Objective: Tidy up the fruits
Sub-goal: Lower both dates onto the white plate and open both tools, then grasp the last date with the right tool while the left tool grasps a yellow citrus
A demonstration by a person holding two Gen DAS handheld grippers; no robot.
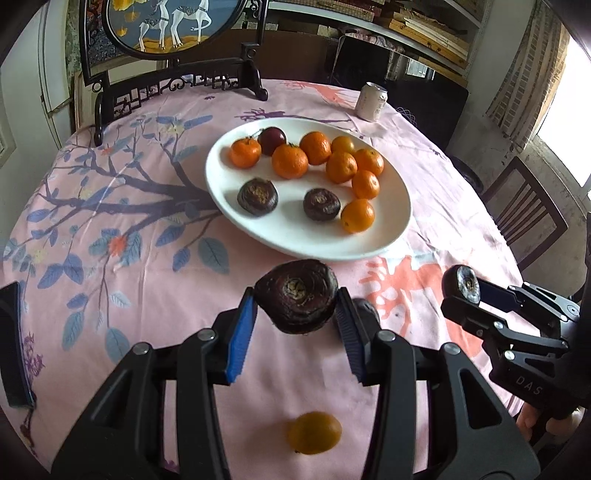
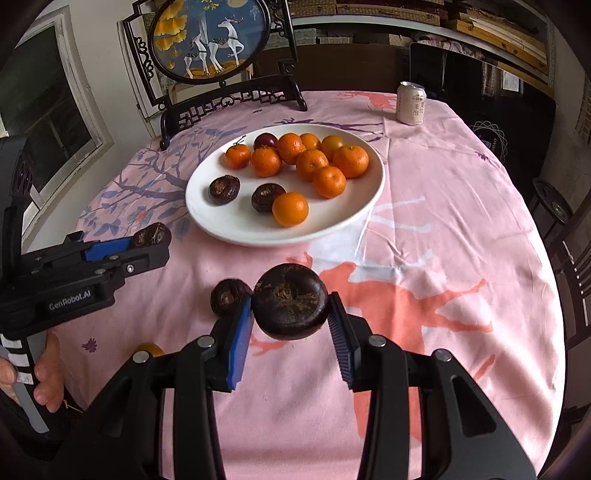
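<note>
White plate (image 1: 400, 206) w/ mandarins (image 1: 290, 160) & 2 chestnuts (image 1: 257, 195); both tongs (image 1: 295, 314) (image 2: 291, 317) each clamped on chestnut.

R gripper (image 2: 290, 314) clamps dark fruit (image 2: 290, 306); plate (image 2: 236, 229) w/ oranges beyond.

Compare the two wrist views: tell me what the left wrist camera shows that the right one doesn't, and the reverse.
Only the left wrist view shows the whole yellow-orange fruit on the cloth under the left gripper, and the wooden chair beside the table.

Only the right wrist view shows the window and the loose dark fruit in full on the cloth, beside the right gripper.

Both show the white plate with oranges and dark fruits, the can, the deer screen, and each gripper shut on a dark fruit.
</note>
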